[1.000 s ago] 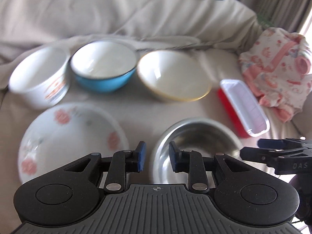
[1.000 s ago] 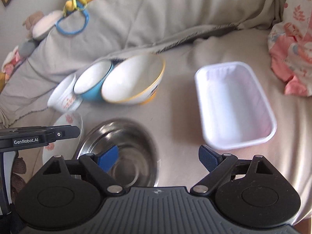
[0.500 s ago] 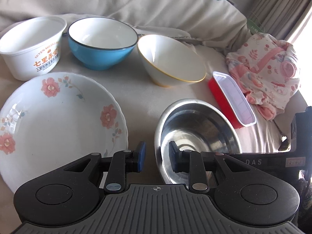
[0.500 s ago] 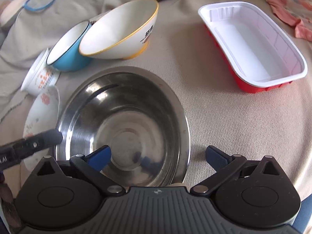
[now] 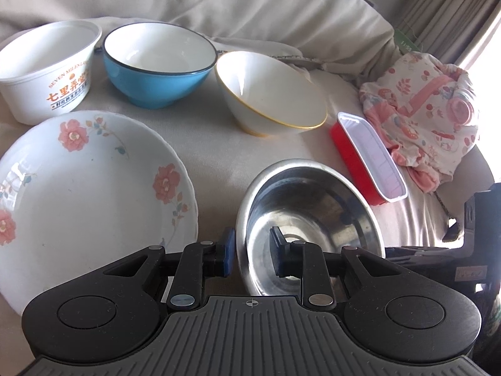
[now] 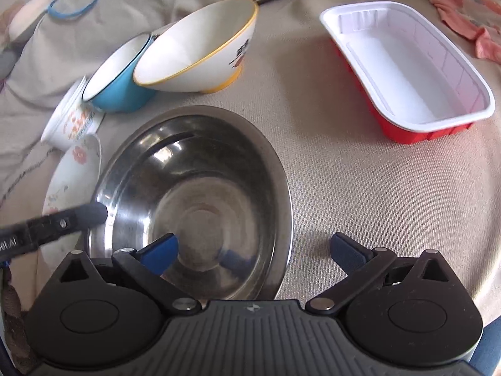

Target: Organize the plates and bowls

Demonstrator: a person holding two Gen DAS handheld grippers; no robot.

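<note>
Steel bowl [image 5: 313, 219] on bed between floral plate [image 5: 87, 188] and red tray [image 5: 366, 156]. Left gripper [image 5: 250, 252] fingers straddle its near rim, gap visible. Right gripper [image 6: 253, 249] fingers wide apart; only right view shows blue ring [image 6: 78, 3].

white tub [image 5: 47, 72] printed "SEVEN MILES LA…" over orange Chinese characters "七里弄堂", black gripper arm [image 6: 47, 228] lettered "…bot.AI", partly cut off

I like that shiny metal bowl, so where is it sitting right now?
The metal bowl sits on the beige cloth nearest both grippers, between the flowered plate on its left and the red tray on its right.
</note>
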